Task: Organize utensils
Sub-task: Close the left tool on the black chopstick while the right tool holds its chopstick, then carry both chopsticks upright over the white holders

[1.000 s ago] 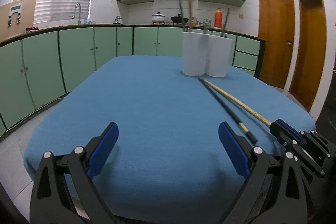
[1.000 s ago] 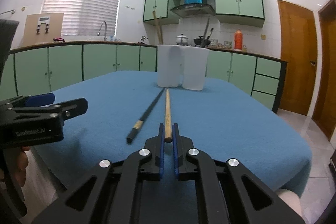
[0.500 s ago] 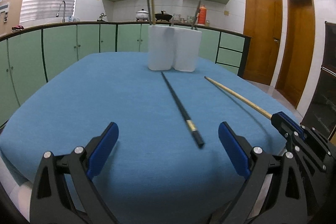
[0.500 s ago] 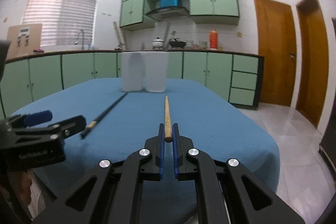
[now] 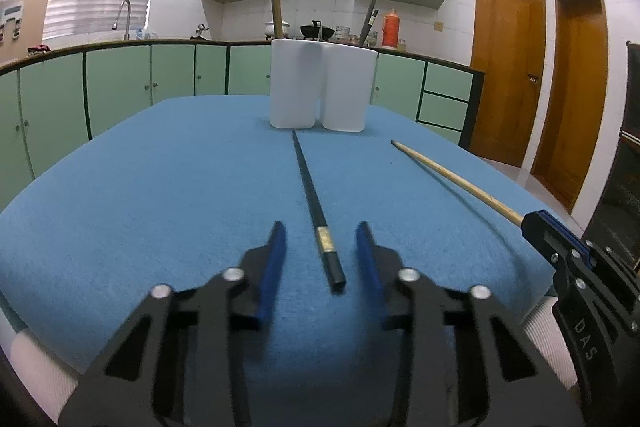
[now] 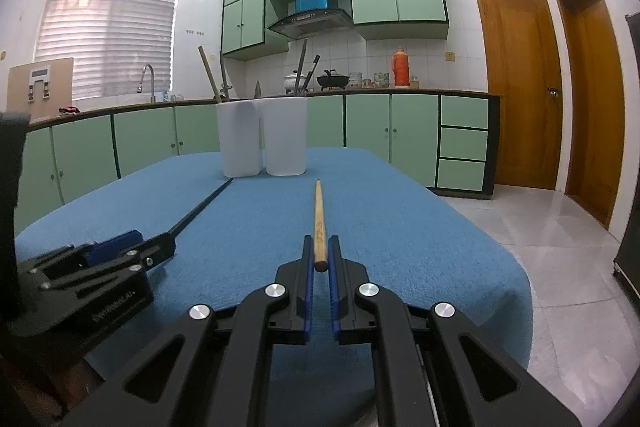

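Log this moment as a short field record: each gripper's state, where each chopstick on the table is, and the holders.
left gripper: open, fingers either side of the black chopstick's thick end
right gripper: shut on the wooden chopstick's thick end
black chopstick: flat on the blue tablecloth, tip pointing at the holders
light wooden chopstick: pointing toward the holders
two white plastic holders: upright, side by side at the far end, utensils already standing in them

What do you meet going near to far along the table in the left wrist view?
left gripper → black chopstick lying between its open fingers → white utensil holder at the far end of the blue table.
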`<state>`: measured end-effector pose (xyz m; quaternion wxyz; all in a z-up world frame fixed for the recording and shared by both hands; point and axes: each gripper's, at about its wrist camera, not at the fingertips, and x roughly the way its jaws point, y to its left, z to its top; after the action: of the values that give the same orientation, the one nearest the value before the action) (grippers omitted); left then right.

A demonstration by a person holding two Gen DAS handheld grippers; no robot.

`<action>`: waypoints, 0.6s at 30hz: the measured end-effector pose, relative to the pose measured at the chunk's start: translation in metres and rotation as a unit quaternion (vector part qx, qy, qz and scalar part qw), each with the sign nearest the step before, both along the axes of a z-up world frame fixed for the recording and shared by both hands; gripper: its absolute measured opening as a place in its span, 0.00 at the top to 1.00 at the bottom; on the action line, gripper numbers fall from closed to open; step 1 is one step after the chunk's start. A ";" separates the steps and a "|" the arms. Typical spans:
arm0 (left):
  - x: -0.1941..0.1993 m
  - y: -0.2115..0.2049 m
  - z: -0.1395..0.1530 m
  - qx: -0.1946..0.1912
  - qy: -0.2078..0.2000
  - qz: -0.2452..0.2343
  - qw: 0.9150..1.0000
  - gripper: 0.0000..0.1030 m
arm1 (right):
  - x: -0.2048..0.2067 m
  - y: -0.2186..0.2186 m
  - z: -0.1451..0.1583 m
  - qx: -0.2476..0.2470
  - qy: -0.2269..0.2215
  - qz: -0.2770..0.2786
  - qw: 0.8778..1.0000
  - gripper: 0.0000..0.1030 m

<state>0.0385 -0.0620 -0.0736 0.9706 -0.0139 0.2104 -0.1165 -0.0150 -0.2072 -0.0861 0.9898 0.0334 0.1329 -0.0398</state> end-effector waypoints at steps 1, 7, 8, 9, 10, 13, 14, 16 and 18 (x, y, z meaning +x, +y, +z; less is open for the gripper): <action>-0.002 -0.002 -0.001 0.003 -0.002 0.001 1.000 0.78 | 0.000 0.000 0.000 0.001 0.000 0.000 1.000 0.93; -0.004 -0.005 0.001 0.012 -0.009 0.002 1.000 0.91 | -0.001 -0.003 0.001 0.005 -0.002 0.001 1.000 0.93; -0.005 -0.004 0.002 0.010 -0.010 0.005 1.000 0.93 | -0.001 -0.004 0.002 0.005 -0.003 0.001 1.000 0.93; -0.005 -0.002 0.004 0.009 -0.012 0.006 1.000 0.94 | -0.002 -0.003 0.001 0.005 -0.004 0.000 1.000 0.93; -0.006 0.000 0.005 0.008 -0.014 0.006 1.000 0.94 | -0.003 -0.004 0.001 0.005 -0.005 0.000 1.000 0.93; -0.012 0.003 0.014 0.008 -0.029 0.009 0.999 0.94 | -0.004 -0.006 0.006 0.005 -0.012 -0.001 1.000 0.93; -0.014 0.003 0.018 0.009 -0.036 0.009 0.999 0.94 | -0.005 -0.006 0.008 0.004 -0.015 -0.001 1.000 0.93; -0.017 0.004 0.026 0.011 -0.046 0.007 0.999 0.94 | -0.005 -0.008 0.013 0.004 -0.021 -0.001 1.000 0.93; -0.020 0.006 0.033 0.009 -0.055 0.004 0.998 0.94 | -0.006 -0.010 0.020 0.003 -0.029 0.001 1.000 0.93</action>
<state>0.0190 -0.0559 -0.0403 0.9813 0.0006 0.1574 -0.1109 -0.0208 -0.2168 -0.0656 0.9931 0.0373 0.1041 -0.0378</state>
